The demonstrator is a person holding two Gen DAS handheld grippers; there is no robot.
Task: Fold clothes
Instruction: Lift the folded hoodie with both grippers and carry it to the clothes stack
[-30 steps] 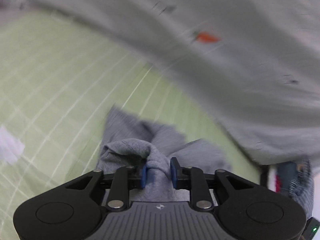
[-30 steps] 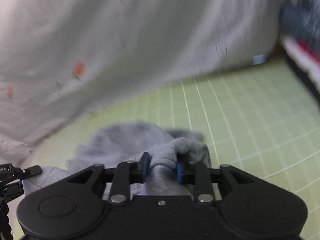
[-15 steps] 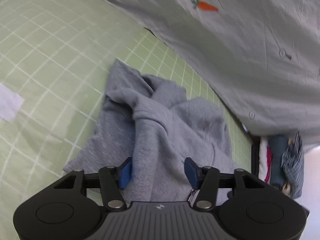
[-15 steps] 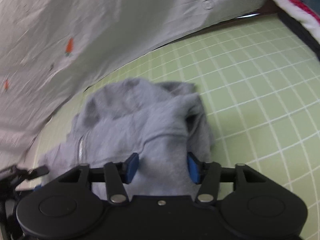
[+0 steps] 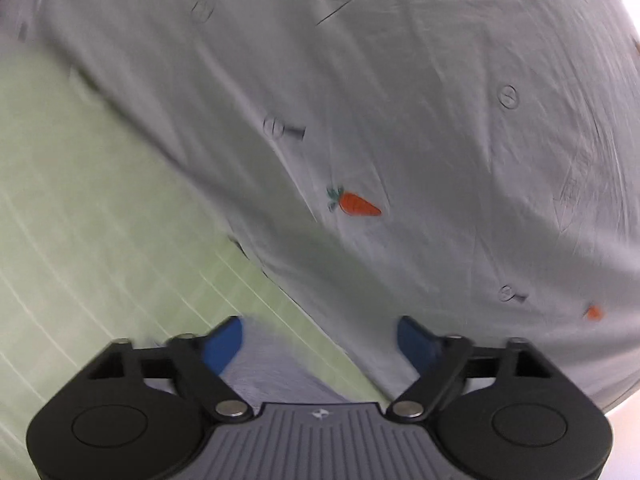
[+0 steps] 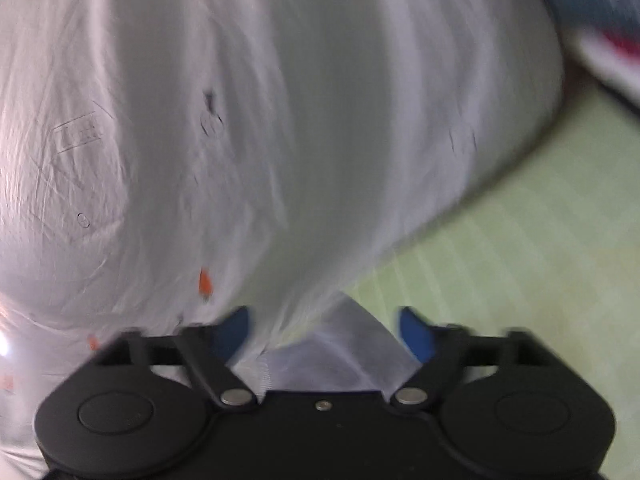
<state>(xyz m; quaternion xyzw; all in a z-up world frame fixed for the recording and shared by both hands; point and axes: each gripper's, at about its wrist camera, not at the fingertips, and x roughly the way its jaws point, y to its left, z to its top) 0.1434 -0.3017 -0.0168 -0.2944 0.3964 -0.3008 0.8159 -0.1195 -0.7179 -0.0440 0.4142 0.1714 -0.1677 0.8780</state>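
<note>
Grey garment (image 5: 272, 376) lay just below both wide-open, empty tools, the left hand-held gripper (image 5: 320, 344) and right hand-held gripper (image 6: 326, 332), equally near; its long axis was hidden.

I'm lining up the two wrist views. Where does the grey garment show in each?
Left wrist: grey garment, bottom centre, between the open left gripper fingers.
Right wrist: bottom centre, between the open right gripper fingers.
Shared landmark: the carrot-print sheet above the green mat.

Pale grey sheet (image 5: 400, 100) w/ orange carrots; green gridded mat (image 5: 80, 220).
</note>
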